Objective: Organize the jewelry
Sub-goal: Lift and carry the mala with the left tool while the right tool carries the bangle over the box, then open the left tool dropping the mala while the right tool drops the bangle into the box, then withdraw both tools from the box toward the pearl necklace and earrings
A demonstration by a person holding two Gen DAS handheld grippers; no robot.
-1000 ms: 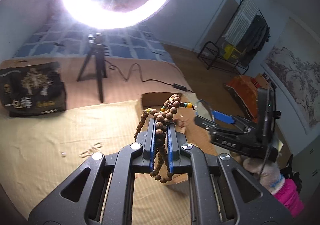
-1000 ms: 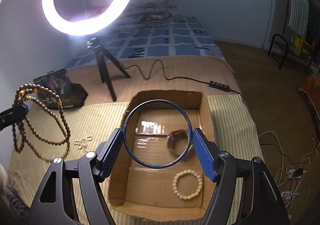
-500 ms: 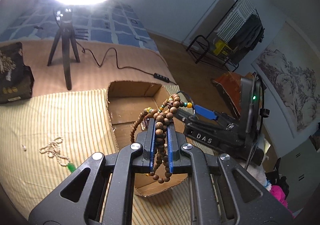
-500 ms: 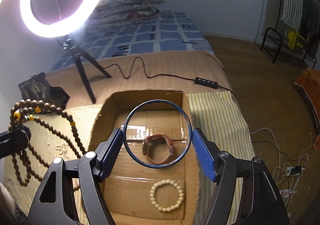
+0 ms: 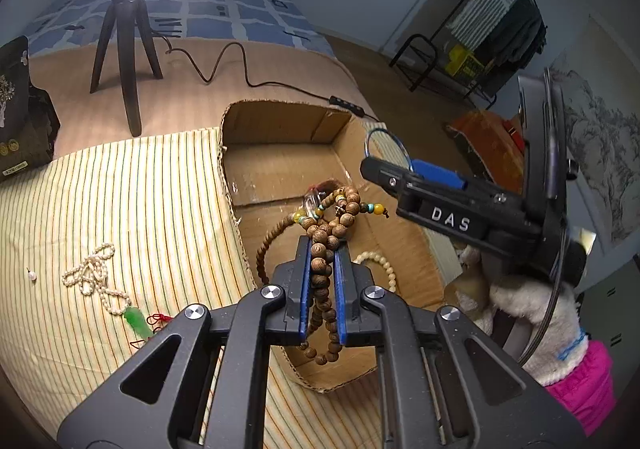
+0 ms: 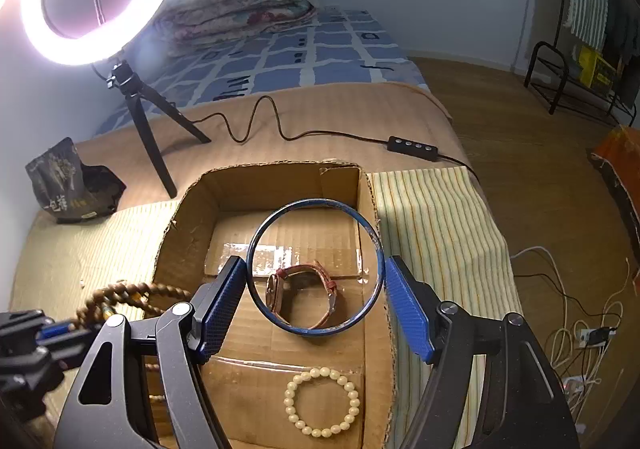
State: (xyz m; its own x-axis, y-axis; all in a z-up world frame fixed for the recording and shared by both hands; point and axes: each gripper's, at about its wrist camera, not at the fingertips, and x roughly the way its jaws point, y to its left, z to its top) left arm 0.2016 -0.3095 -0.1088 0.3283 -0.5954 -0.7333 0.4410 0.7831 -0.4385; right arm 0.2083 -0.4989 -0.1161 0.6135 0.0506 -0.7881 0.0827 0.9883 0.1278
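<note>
Now both claws over the cardboard box [image 6: 372, 209]: left gripper [image 5: 322, 269] pinches wooden bead necklace [image 5: 320, 253], right gripper [image 6: 316, 289] spans blue bangle [image 6: 314, 267]. Release low, clear of the watch [image 6: 302, 291].

Your left hand-held gripper [image 5: 322, 245] clamps the wooden bead strand [image 5: 320, 277] over the cardboard box [image 5: 280, 121]; a pearl necklace [image 5: 96, 281] lies at nine o'clock on the striped mat [image 5: 120, 201].

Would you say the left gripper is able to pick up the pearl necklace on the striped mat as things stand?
Probably not yet: the left gripper is shut on the wooden bead strand, so its jaws are full, though the pearl necklace lies in the open on the striped mat.
</note>
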